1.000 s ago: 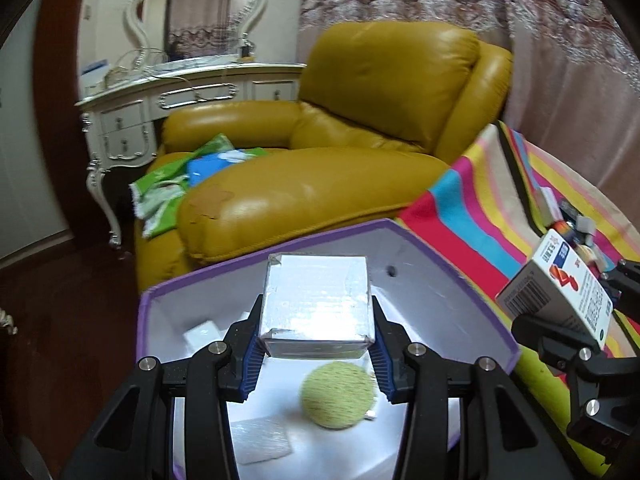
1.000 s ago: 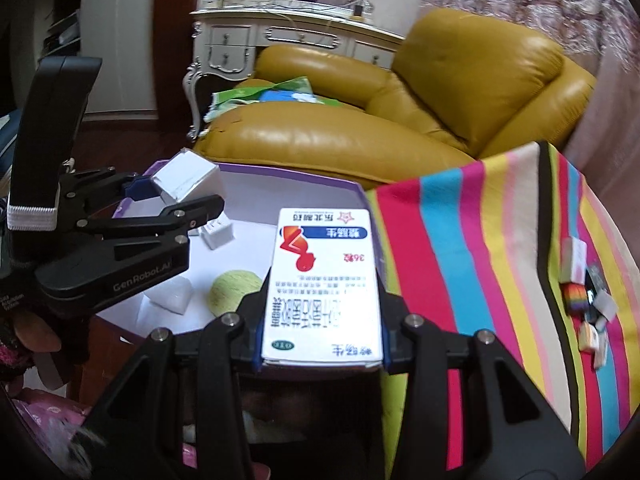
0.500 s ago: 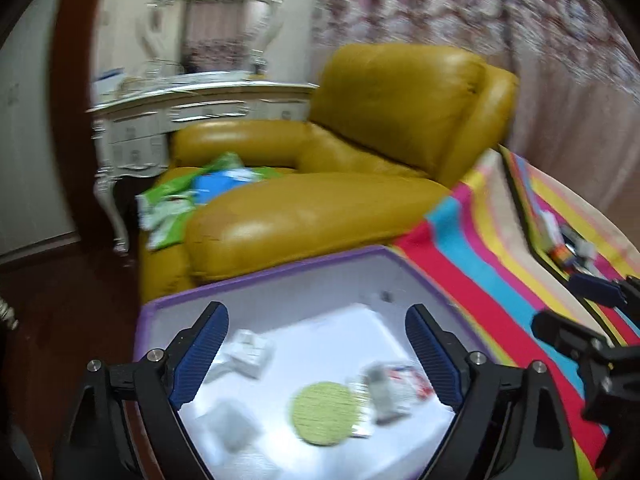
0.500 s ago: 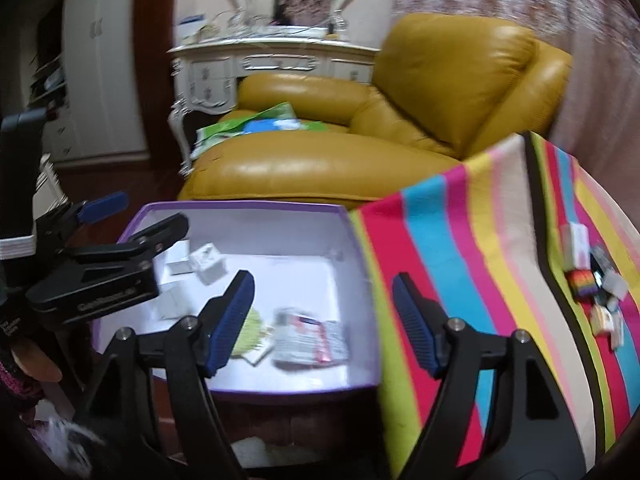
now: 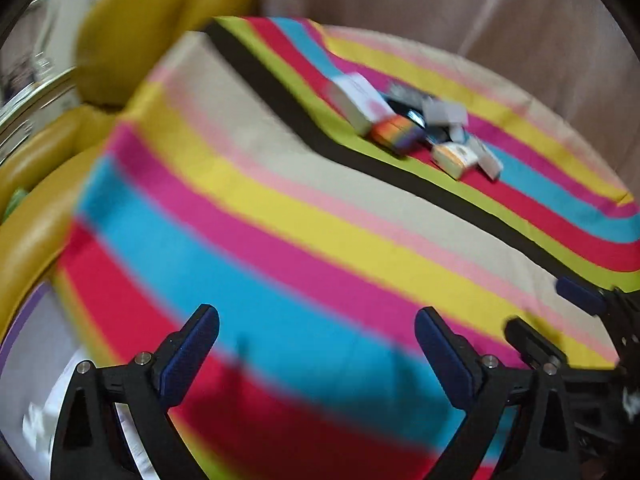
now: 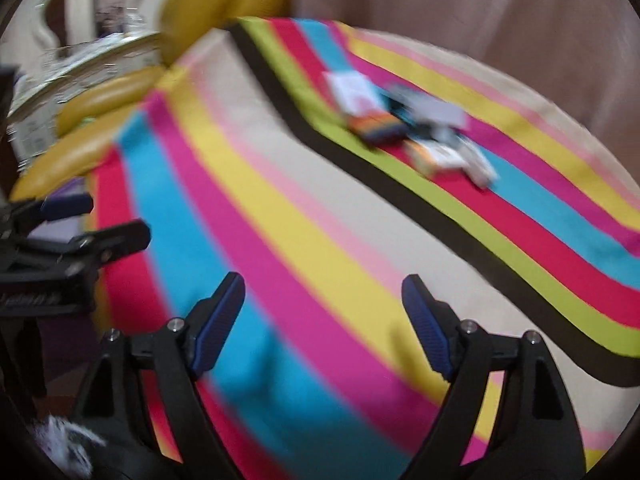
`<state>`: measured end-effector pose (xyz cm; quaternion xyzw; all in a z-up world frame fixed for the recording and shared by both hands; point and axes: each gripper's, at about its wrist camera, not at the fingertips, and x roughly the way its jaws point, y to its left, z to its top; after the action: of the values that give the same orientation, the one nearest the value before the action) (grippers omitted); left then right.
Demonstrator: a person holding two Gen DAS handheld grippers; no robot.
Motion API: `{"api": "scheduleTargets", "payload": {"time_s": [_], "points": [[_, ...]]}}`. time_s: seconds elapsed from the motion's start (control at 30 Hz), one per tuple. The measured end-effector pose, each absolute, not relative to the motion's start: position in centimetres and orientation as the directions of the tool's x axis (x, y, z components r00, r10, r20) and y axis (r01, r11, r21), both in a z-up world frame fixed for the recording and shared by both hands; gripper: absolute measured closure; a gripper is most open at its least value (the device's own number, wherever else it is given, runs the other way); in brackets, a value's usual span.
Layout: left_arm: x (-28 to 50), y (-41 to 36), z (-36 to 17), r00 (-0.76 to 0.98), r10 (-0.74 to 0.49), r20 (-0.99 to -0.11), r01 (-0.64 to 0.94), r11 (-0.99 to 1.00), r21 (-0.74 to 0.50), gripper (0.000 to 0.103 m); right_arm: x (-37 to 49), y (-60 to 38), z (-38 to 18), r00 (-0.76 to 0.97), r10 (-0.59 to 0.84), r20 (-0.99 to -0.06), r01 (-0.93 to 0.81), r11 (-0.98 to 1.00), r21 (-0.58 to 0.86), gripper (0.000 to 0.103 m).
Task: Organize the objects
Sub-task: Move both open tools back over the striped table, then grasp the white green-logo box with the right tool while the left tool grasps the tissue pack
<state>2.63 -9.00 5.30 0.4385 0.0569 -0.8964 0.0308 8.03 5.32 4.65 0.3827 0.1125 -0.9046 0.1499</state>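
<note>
Both views are motion-blurred. My left gripper is open and empty above the striped cloth. My right gripper is open and empty above the same cloth. A cluster of several small boxes and packets lies far ahead on the cloth; it also shows in the right wrist view. A white box is its nearest-left piece. The purple-rimmed white box is at the lower left edge of the left view. The right gripper's fingers show at the right of the left view.
A yellow leather armchair stands at the upper left, with the white dresser behind it. A pink curtain hangs behind the cloth. The left gripper shows at the left of the right view.
Both grippers let go of their boxes over the purple-rimmed box and opened. Both then swung right, away from that box, toward the striped cloth and the cluster of small items.
</note>
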Motion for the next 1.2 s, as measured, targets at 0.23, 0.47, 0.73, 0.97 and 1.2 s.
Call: {"api": "scheduleTargets", "payload": {"time_s": [0.23,0.47,0.73,0.97,1.2], "points": [[-5.5,-4.0,2.0,-0.597,0.043,-0.801,0.021,-0.997,-0.068,0.004,0.0,14.8,1.0,-0.596,-0.071,-0.800,0.190,-0.980,-0.054,0.019],[-7.9,-3.3,1.0,-0.597,0.058,-0.800,-0.003,-0.998,-0.070,0.000,-7.1,19.5,-0.5,-0.575,-0.063,-0.816,0.111,-0.994,-0.002,0.018],[-7.4,-3.0,0.8,-0.583,0.000,-0.812,0.015,-1.000,-0.011,0.000,-14.0,19.4,-0.3,-0.582,-0.105,-0.806,0.169,-0.986,0.006,0.018],[-7.6,-2.9,0.8,-0.584,-0.003,-0.812,0.021,-1.000,-0.012,0.000,-18.3,17.9,0.3,-0.604,-0.099,-0.791,0.213,-0.976,-0.040,0.018],[-7.6,-2.9,0.8,-0.584,-0.005,-0.812,0.023,-1.000,-0.011,0.000,-16.1,16.2,1.0,-0.571,-0.146,-0.808,0.289,-0.957,-0.031,0.066]]}}
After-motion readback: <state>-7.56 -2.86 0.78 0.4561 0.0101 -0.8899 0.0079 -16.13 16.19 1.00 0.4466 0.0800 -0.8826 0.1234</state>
